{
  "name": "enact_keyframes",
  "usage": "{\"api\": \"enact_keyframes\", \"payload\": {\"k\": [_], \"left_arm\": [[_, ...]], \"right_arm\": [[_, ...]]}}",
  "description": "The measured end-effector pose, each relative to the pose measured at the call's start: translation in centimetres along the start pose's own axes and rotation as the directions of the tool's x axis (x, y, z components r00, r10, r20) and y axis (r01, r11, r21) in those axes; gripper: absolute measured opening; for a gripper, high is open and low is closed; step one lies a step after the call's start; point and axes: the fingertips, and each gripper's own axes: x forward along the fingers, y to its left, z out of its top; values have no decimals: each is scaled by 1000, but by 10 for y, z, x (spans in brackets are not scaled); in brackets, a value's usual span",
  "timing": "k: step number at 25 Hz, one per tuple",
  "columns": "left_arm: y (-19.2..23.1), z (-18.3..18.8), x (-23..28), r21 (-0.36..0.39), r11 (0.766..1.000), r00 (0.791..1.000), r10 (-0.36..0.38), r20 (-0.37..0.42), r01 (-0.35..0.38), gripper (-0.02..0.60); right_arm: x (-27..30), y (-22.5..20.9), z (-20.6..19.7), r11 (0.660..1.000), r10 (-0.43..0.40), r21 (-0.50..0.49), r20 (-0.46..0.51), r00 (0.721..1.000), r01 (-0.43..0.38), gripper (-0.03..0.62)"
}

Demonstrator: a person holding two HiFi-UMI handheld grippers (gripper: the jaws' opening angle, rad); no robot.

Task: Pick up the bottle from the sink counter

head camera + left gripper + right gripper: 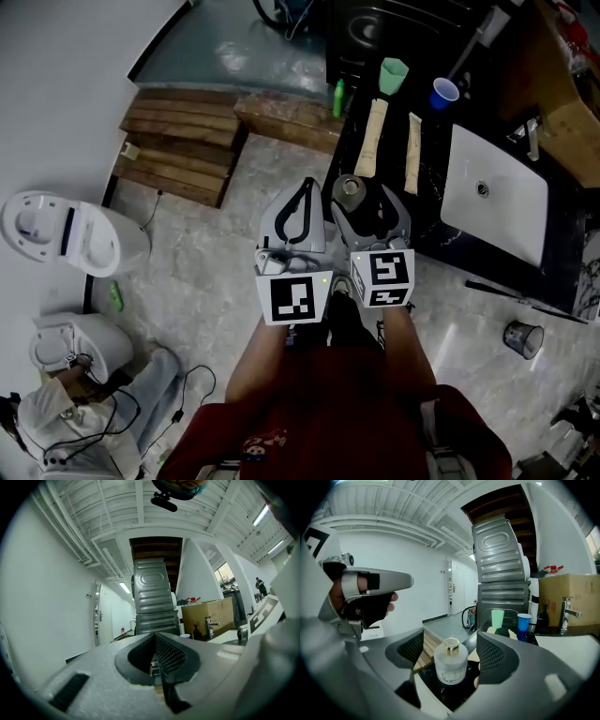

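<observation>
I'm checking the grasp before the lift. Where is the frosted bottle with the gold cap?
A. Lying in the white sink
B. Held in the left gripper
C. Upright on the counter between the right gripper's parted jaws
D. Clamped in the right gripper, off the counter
C: the right gripper view shows the bottle upright on the dark counter, between the right gripper's parted jaws, with a gap on each side.

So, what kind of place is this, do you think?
Probably a bathroom under construction or a fittings storeroom: a white sink with a tap in a dark counter, and toilets standing loose on the floor.
</observation>
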Motion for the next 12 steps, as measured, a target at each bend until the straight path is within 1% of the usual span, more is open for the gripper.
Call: {"api": "enact_keyframes", "payload": {"k": [5, 12], "left_arm": [[5, -16, 6, -22, 999, 999, 29, -30, -30, 3], [13, -39, 17, -44, 997, 995, 68, -71, -71, 3]], "right_arm": [[16, 3, -16, 1000, 28, -3, -38, 999, -28, 385], [35, -2, -41, 998, 57, -10, -93, 994, -58, 397]]}}
